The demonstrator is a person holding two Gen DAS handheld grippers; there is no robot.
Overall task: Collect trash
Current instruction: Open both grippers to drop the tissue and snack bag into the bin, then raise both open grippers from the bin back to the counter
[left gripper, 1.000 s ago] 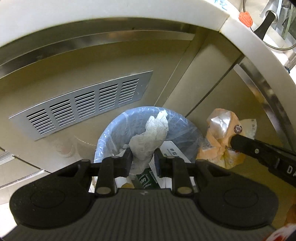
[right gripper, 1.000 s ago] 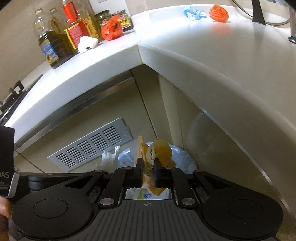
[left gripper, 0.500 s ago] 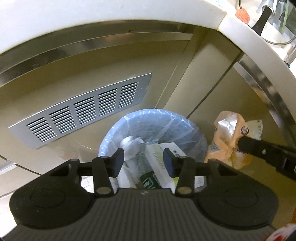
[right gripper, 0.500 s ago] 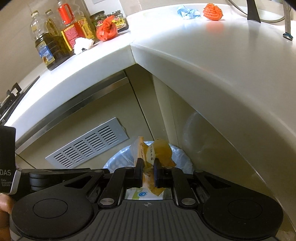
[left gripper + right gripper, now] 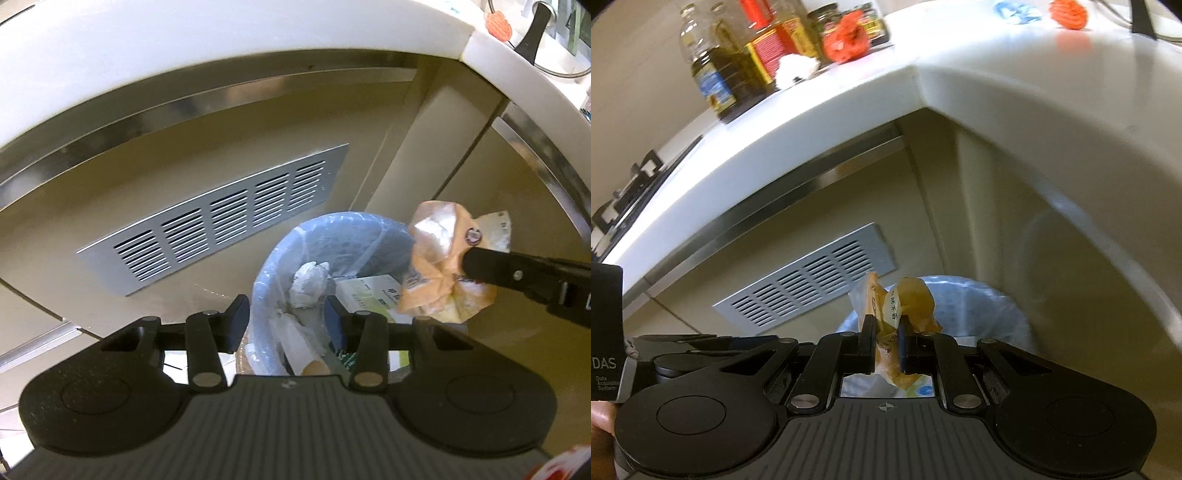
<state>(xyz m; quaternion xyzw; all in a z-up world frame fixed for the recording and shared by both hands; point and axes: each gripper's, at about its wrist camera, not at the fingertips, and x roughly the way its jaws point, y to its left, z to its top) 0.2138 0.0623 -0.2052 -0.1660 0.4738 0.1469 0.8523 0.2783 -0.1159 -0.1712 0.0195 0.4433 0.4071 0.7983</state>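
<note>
Over on the left side, the left gripper (image 5: 284,317) hung right above the blue-lined trash bin (image 5: 284,258) with its jaws spread wide and nothing between them, and a crumpled white tissue (image 5: 308,284) sat inside the bin next to a white carton (image 5: 365,295). Moving right, the orange snack wrapper (image 5: 439,258) was pinched in the right gripper (image 5: 886,332), jaws clamped tight on it, and from the left camera it hung over the bin's right rim, part of it looking like it was past the edge, though I couldn't tell exactly how much. From the right camera the wrapper stuck up out of the jaws, long axis roughly upright, with the bin opening straight ahead and below. So the right hand was obviously the one to finish this, and I'd guess it needed a small nudge leftward toward the bin's middle before letting go. Room looked tight on the right, where the cabinet corner (image 5: 417,147) and the countertop (image 5: 1015,110) overhang crowded in; the vent grille (image 5: 221,218) side was more open.
</note>
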